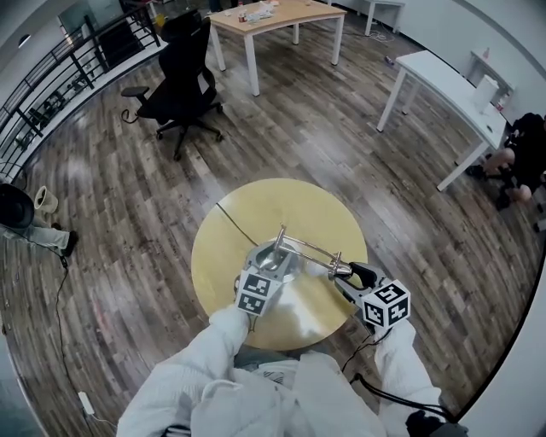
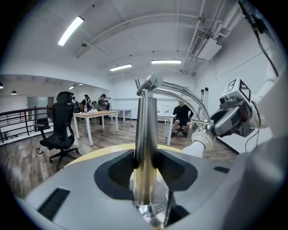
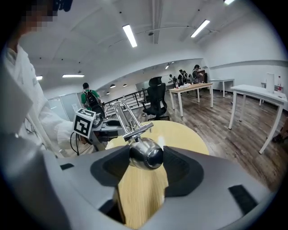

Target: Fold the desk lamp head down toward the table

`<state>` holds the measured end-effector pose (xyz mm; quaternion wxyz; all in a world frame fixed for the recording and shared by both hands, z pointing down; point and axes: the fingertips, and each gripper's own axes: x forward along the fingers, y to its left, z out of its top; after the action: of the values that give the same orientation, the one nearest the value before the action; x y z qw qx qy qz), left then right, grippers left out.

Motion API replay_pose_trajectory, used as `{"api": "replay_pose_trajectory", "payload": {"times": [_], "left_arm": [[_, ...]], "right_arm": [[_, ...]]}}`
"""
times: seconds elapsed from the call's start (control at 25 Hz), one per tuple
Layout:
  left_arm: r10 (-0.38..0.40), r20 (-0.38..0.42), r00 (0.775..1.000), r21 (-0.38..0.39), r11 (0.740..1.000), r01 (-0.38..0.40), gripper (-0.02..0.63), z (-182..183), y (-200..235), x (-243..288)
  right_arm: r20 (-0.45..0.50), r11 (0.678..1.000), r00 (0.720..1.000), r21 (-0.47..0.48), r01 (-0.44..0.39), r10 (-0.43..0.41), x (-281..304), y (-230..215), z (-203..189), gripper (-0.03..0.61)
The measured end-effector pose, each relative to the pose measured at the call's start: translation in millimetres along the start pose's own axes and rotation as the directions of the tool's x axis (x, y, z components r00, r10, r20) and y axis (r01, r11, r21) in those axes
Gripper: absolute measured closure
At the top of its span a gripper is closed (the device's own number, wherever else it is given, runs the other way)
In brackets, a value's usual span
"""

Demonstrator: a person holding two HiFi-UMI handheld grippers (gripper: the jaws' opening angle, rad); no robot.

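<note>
Right gripper (image 3: 147, 157) jaws, nearest the lens, clasp the chrome head (image 3: 145, 152) of the lamp (image 1: 281, 256): the pads sit against its two flanks and no gap shows on either side. That head hangs to the right of the post (image 2: 146, 112), at the far end of the arm (image 1: 311, 247). It is lower than the post's top and over the table (image 1: 222, 256), apart from the wood as far as the right gripper view shows. The left gripper (image 2: 146, 157) is clamped on the post low down, just above the base (image 1: 271, 265), which stands near the table's middle. A cord (image 1: 235, 224) runs from the foot of the post to the table's far left rim. Well beyond the post stand a black chair (image 1: 183, 77), a wooden desk (image 1: 273, 17) and a white desk (image 1: 444, 85). The fold itself seems to be the step in hand, and late in it, since the arm already slopes down from the post. What is left, I judge, is a short push downward on the head until it faces the table. That calls for the left grip to brace the post so the base does not tip or slide, and for the right jaws to let go only once the joint holds its angle.
</note>
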<state>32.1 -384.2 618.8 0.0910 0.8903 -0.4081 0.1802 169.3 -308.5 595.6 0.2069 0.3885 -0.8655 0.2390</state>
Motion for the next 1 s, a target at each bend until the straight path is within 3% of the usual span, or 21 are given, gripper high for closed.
{"api": "replay_pose_trajectory", "payload": {"times": [0.28, 1.0], "left_arm": [[0.010, 0.001, 1.000, 0.000, 1.000, -0.010, 0.456, -1, 0, -1], [0.015, 0.011, 1.000, -0.002, 1.000, -0.015, 0.456, -2, 0, 0]], "right_arm": [[0.078, 0.998, 0.996, 0.043, -0.048, 0.045, 21, 1, -15, 0.353], [0.065, 0.991, 0.994, 0.096, -0.098, 0.092, 66, 8, -34, 0.341]]}}
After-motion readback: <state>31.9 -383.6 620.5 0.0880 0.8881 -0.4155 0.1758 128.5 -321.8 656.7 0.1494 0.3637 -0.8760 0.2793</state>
